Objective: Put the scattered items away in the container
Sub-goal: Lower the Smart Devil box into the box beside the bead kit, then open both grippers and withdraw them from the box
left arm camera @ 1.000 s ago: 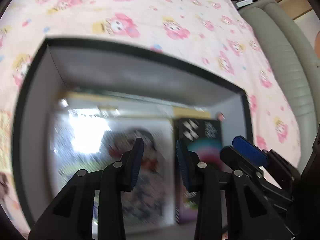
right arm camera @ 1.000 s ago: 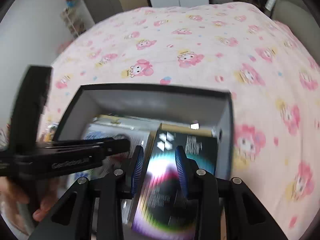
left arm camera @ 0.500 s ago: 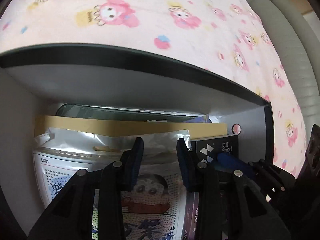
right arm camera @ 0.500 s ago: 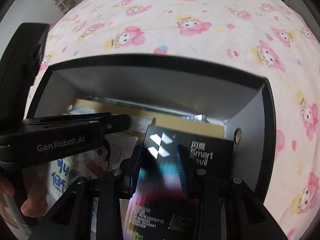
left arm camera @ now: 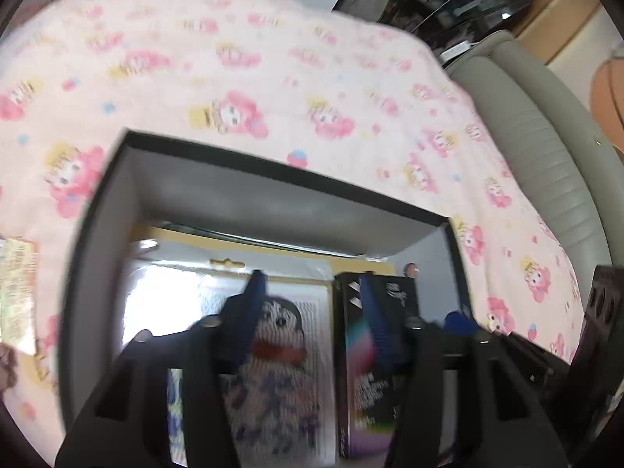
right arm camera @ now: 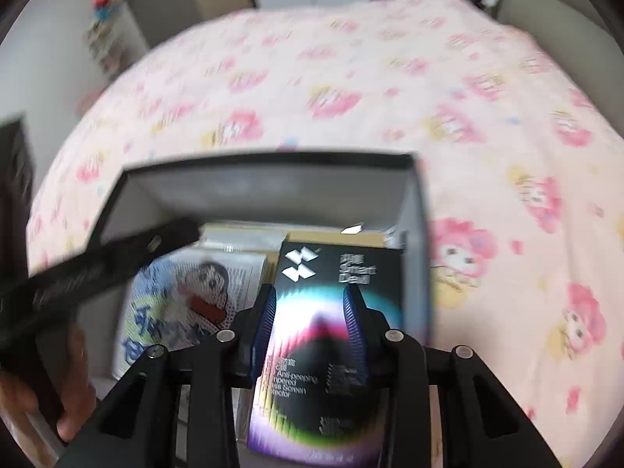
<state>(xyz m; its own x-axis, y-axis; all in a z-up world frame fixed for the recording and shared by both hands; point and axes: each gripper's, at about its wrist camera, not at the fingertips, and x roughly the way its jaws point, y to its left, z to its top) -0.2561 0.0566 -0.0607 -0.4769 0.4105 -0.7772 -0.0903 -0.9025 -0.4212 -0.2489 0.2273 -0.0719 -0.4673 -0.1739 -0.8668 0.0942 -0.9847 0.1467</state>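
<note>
A black container (left arm camera: pixel 273 163) with grey inner walls stands on a pink cartoon blanket (left arm camera: pixel 273 78). Inside lie a silver cartoon packet (left arm camera: pixel 280 335) on the left and a black rainbow screen-protector box (right arm camera: pixel 343 273) on the right. My left gripper (left arm camera: pixel 312 292) hovers over the packet; its jaws are opening wide and the pads touch nothing. My right gripper (right arm camera: pixel 310 296) hangs over the rainbow box (left arm camera: pixel 390 304), its jaws opening, and the box face shows between the fingers without being pinched. The left gripper's body (right arm camera: pixel 117 257) crosses the right wrist view, held by a hand (right arm camera: pixel 74 390).
A yellowish packet (left arm camera: pixel 15 292) lies on the blanket left of the container. A grey padded sofa (left arm camera: pixel 546 156) borders the blanket on the right. A brown flat package (left arm camera: pixel 370 263) lies under the items. Shelves (right arm camera: pixel 105 31) and cupboards stand beyond the far edge.
The left gripper has drawn back up out of the container and its jaws have spread much wider. The right gripper has also backed off a little, with its jaws slightly wider.
</note>
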